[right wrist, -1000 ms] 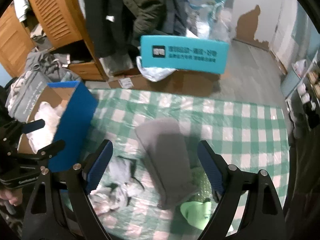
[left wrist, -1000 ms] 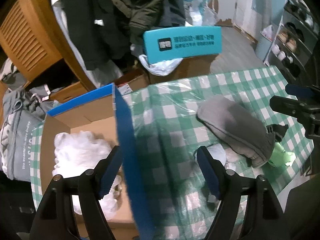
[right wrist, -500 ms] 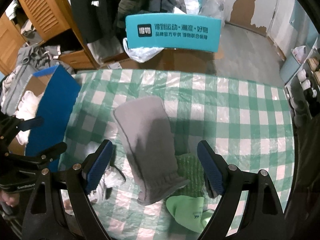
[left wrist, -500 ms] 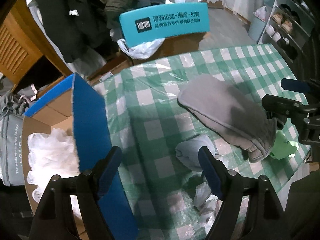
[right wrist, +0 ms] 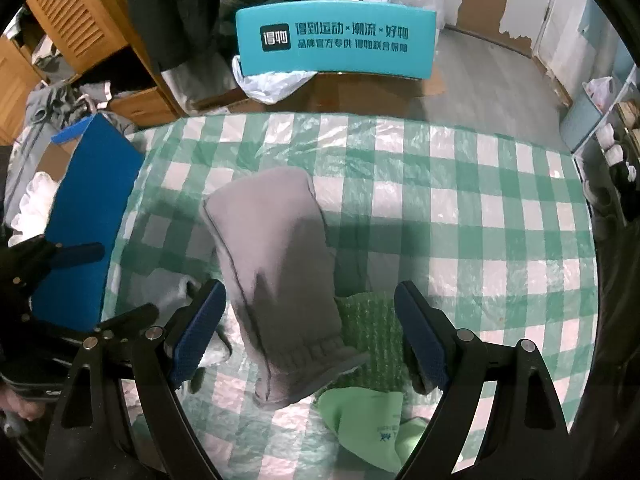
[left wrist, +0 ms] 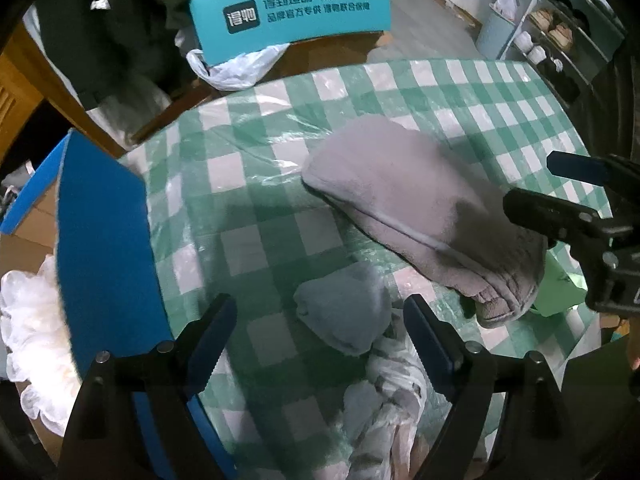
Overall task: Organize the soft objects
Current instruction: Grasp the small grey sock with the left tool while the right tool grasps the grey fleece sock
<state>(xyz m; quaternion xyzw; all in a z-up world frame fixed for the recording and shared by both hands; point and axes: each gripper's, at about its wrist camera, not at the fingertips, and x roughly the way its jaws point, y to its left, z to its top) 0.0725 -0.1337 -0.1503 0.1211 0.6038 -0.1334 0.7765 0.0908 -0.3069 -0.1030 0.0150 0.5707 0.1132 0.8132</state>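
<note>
While both point steeply down, the left gripper opens over a grey-blue sock; the right gripper gapes wide.

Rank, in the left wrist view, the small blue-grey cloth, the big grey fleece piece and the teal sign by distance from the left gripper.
From the left gripper:
1. Small blue-grey cloth, between the fingers.
2. Big grey fleece piece, beyond, toward the right.
3. Teal sign, past the table's far edge.

Both wrist views look steeply down, close over the table; both show its far edge and the grey mitten.
</note>
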